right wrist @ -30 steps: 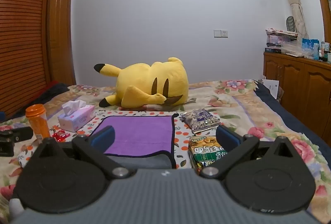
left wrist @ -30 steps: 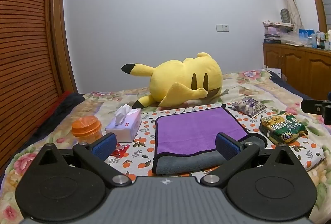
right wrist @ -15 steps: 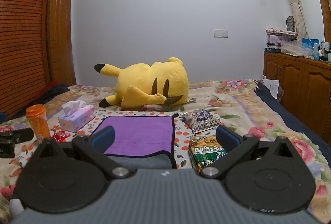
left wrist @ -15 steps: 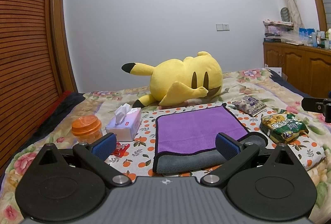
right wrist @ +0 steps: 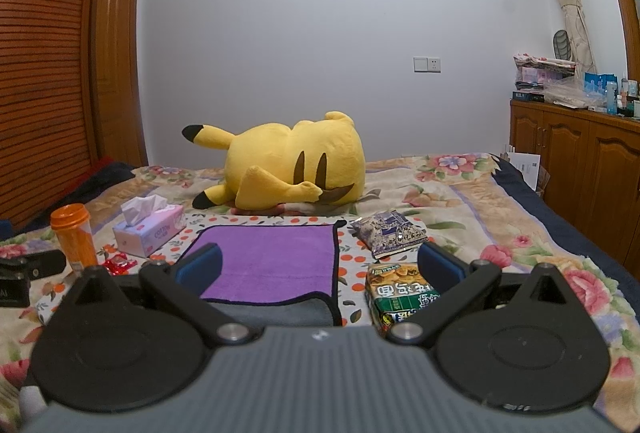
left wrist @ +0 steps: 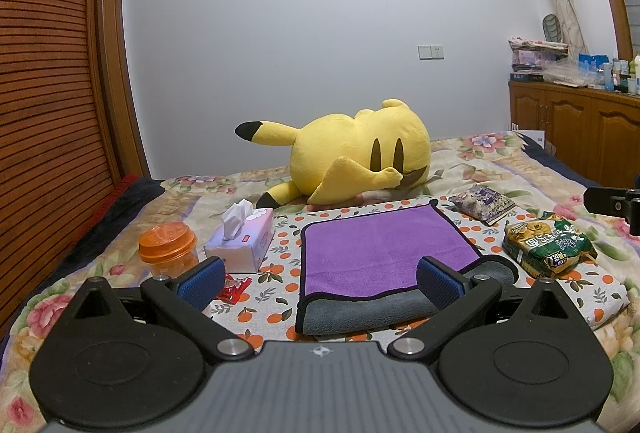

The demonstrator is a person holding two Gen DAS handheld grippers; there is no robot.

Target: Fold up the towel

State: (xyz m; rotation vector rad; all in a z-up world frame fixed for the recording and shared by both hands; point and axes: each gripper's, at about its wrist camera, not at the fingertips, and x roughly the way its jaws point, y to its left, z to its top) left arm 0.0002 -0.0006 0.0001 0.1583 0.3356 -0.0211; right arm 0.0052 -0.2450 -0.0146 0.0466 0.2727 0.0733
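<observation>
We saw the bed [left wrist: 500, 169] carrying a plush [left wrist: 360, 153], and in front of it the towel [left wrist: 380, 249] lay flat on a dotted cloth [left wrist: 280, 265], its near edge folded over. Our left tool [left wrist: 320, 283] and right tool [right wrist: 320, 265] hung above it, fingers spread, empty. Left sat tissues [left wrist: 244, 239] and a jar [left wrist: 170, 247].

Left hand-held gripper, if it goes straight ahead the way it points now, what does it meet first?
Probably the towel: its near, rolled grey edge lies straight ahead between the open fingers of the left hand-held gripper. The plush toy lies beyond it. Depth is unclear.
</observation>
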